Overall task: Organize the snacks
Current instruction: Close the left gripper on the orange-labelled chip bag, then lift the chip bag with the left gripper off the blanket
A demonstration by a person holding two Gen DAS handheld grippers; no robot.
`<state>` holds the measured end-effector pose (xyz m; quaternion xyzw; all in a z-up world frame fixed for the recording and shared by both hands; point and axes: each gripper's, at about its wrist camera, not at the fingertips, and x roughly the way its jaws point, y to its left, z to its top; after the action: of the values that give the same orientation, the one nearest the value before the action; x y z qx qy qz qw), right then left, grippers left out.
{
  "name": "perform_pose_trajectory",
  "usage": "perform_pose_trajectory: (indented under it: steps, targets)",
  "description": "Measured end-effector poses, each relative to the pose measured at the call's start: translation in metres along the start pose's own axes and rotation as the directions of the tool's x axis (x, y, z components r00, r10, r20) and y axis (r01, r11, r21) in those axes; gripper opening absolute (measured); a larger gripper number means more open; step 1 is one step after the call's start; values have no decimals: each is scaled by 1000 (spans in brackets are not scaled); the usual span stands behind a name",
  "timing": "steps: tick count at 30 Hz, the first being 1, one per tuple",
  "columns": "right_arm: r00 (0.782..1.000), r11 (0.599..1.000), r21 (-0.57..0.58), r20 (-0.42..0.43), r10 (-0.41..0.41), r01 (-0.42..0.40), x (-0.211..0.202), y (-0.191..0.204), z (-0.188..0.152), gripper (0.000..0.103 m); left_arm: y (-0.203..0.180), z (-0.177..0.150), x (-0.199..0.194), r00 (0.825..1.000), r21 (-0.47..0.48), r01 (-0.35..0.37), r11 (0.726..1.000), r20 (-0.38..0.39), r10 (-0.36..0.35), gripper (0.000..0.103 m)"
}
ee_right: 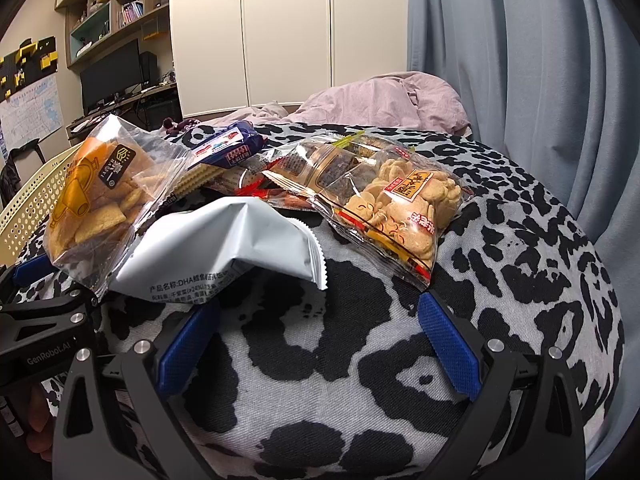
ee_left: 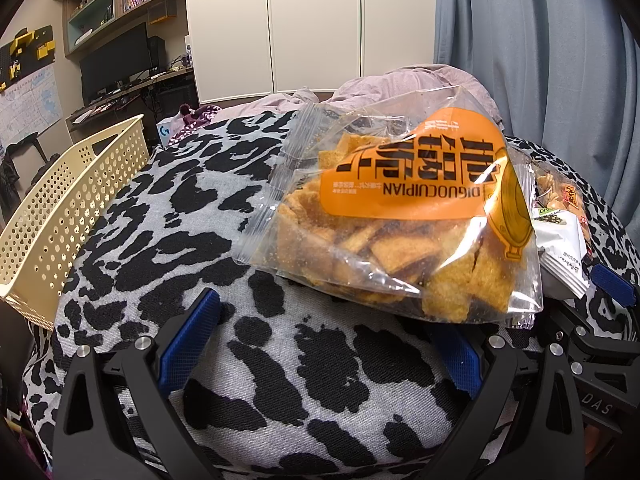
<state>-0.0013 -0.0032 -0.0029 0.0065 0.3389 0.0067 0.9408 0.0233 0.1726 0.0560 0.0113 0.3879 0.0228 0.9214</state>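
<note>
Both tongs released: L tongs (ee_left: 320, 320) by crisps bag (ee_left: 392, 216), R tongs (ee_right: 320, 320) maybe touching white packet (ee_right: 232, 248).

The snacks lie in a heap on the bed's blanket (ee_right: 320, 380) ahead of me. My left hand-held gripper (ee_left: 320, 344) sits just before the crisps bag (ee_left: 400, 208), which lies leftmost. To its right, the sealed packet (ee_right: 224, 248) rests partly under it, just ahead of my right hand-held gripper (ee_right: 320, 344). The biscuit bag (ee_right: 400, 204) lies right of that, the wafer pack (ee_right: 228, 152) behind. The basket (ee_left: 72, 200) stands at the bed's left edge, a duvet (ee_right: 380, 100) at the far end
</note>
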Motion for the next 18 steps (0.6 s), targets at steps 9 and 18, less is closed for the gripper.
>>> perform_pose_trajectory:
  steps: [9, 18]
  targets:
    - [1000, 1000, 2, 0, -1, 1, 0, 0, 0, 98, 1, 1, 3, 1000, 1, 1, 1000, 2, -1, 101]
    - [999, 999, -3, -21, 32, -32, -7, -1, -1, 98, 4, 3, -1, 1000, 18, 20, 1000, -5, -20, 101]
